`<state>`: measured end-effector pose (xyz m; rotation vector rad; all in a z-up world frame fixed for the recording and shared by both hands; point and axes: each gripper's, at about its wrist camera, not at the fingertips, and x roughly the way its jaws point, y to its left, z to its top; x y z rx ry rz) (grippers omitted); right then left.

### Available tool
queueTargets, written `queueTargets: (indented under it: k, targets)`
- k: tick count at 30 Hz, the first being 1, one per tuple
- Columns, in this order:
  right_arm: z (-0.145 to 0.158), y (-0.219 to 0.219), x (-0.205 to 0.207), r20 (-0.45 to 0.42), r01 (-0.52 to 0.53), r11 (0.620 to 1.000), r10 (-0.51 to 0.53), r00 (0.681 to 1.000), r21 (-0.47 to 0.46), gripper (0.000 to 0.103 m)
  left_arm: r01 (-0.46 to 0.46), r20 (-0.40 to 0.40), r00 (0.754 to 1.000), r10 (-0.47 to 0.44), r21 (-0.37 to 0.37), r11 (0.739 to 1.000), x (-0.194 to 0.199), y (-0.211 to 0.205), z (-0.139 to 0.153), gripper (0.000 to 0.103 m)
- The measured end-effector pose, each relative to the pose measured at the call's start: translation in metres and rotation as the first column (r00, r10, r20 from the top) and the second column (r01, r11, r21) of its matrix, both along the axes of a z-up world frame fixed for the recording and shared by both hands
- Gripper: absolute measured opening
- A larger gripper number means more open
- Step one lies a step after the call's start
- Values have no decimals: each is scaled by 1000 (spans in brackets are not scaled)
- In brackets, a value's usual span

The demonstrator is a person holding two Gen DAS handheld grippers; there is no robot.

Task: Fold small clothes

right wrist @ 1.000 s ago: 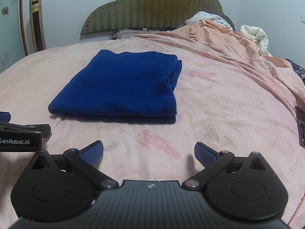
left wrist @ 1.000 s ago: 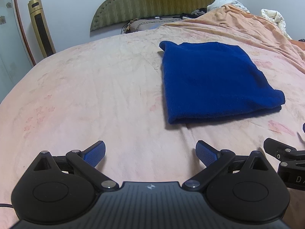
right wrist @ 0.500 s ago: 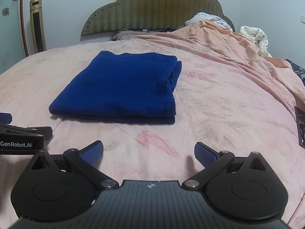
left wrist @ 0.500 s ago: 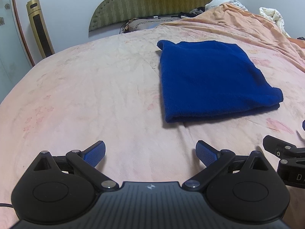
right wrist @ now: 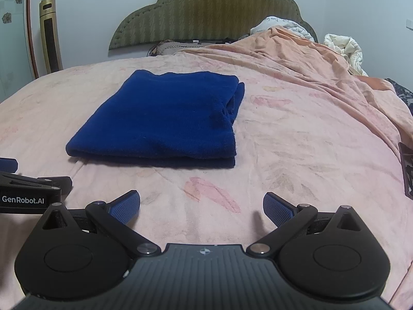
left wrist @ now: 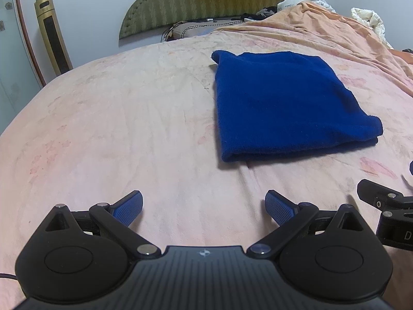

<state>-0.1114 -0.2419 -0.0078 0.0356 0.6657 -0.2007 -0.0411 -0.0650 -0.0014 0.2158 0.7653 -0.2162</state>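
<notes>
A dark blue garment (left wrist: 278, 103) lies folded into a flat rectangle on the pink bed sheet (left wrist: 116, 129). It also shows in the right wrist view (right wrist: 165, 118). My left gripper (left wrist: 204, 206) is open and empty, low over the sheet, short of the garment's near edge and to its left. My right gripper (right wrist: 201, 206) is open and empty, short of the garment's near edge and slightly to its right. Each gripper's body shows at the side of the other's view.
An olive padded headboard (right wrist: 204, 15) stands at the far end. An orange blanket (right wrist: 322, 59) and white bedding (right wrist: 343, 46) are heaped at the back right. A gold tower fan (left wrist: 53, 33) stands by the left wall. A dark object (right wrist: 406, 170) lies at the right edge.
Both grippers have drawn back slightly from the garment, which sits a little farther off and higher in both views. Both stay open.
</notes>
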Motion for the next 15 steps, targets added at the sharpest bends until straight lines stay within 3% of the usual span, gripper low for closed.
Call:
queueTargets:
  k: [15]
  targets:
    - [0,-1,0,1,1,1000,-1,1000,2,103,8,11,1000,-8,6,1000,-2,0,1,102]
